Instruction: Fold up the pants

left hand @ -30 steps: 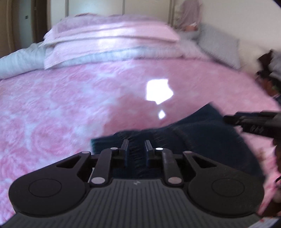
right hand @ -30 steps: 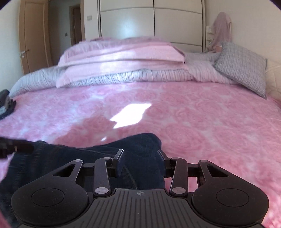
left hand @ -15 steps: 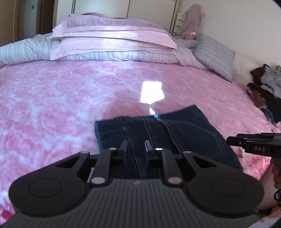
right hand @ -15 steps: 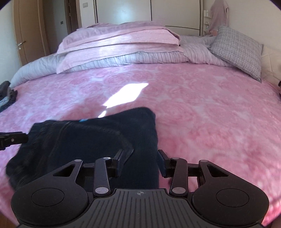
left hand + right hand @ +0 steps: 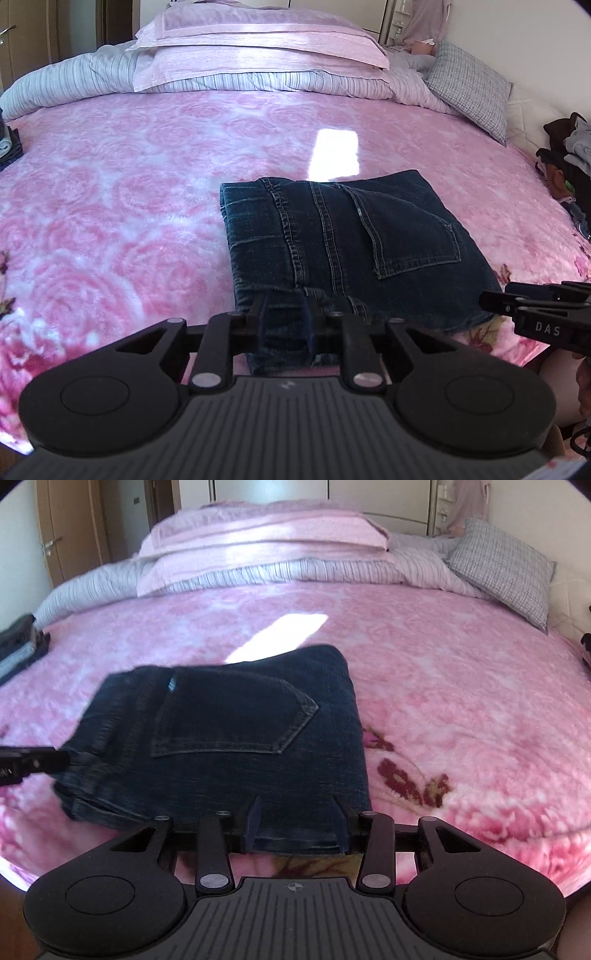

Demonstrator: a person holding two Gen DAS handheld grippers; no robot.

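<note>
Dark blue jeans (image 5: 351,240) lie folded in a flat rectangle on the pink bedspread (image 5: 129,184), back pocket up, close to the bed's near edge. My left gripper (image 5: 284,306) has the near left corner of the denim bunched between its fingers, and its jaws are opening. In the right wrist view it shows at the jeans' (image 5: 229,738) left corner as the left gripper (image 5: 55,762). My right gripper (image 5: 297,805) stands with its jaws wide and opening over the near right edge, the cloth flat beneath them. In the left wrist view, the right gripper (image 5: 491,304) sits beside that corner.
Pink pillows and striped bedding (image 5: 258,48) are stacked at the head of the bed, with a grey checked pillow (image 5: 469,88) to the right. A heap of dark clothes (image 5: 569,155) lies at the right edge. Folded garments (image 5: 18,646) sit at the left edge.
Both grippers have drawn back toward the bed's near edge and the jeans came with them. The denim was bunched and blurred; it now lies flat and squared.
</note>
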